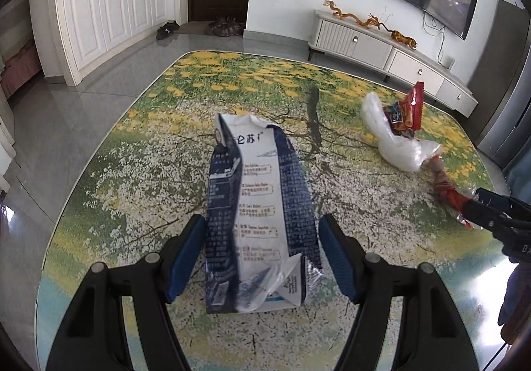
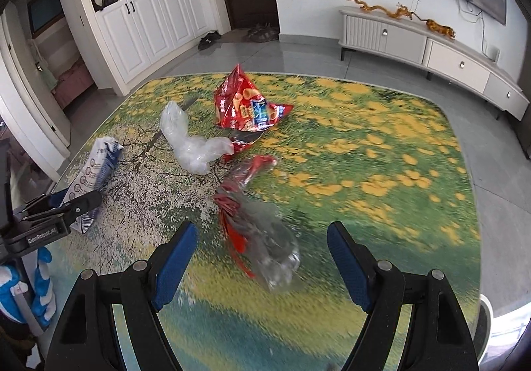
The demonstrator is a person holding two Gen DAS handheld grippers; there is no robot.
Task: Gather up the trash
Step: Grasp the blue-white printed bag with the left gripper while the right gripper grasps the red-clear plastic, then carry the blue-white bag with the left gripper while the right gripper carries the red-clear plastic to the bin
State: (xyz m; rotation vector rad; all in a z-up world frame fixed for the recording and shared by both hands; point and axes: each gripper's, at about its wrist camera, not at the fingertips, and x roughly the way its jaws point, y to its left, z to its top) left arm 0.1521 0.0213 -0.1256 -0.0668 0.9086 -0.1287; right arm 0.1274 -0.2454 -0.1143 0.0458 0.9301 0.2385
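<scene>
A flattened blue and white milk carton (image 1: 262, 188) lies on the flower-print table (image 1: 132, 172). My left gripper (image 1: 262, 218) is open and straddles the carton's near half, its blue pads close beside the carton's edges. In the right wrist view the carton (image 2: 99, 162) sits at the left with the left gripper (image 2: 66, 201) over its near end. My right gripper (image 2: 262, 226) is open above a crumpled clear wrapper with red parts (image 2: 262, 231), which lies between the fingers without touching them. A clear plastic bag (image 2: 192, 145) and a red snack bag (image 2: 245, 109) lie farther back.
The table's rounded edge (image 2: 464, 125) drops to a grey tiled floor. A white TV cabinet (image 2: 415, 39) stands against the far wall, and white cupboards (image 2: 149, 22) beside a dark door. A blue and white object (image 2: 36, 284) hangs off the near left corner.
</scene>
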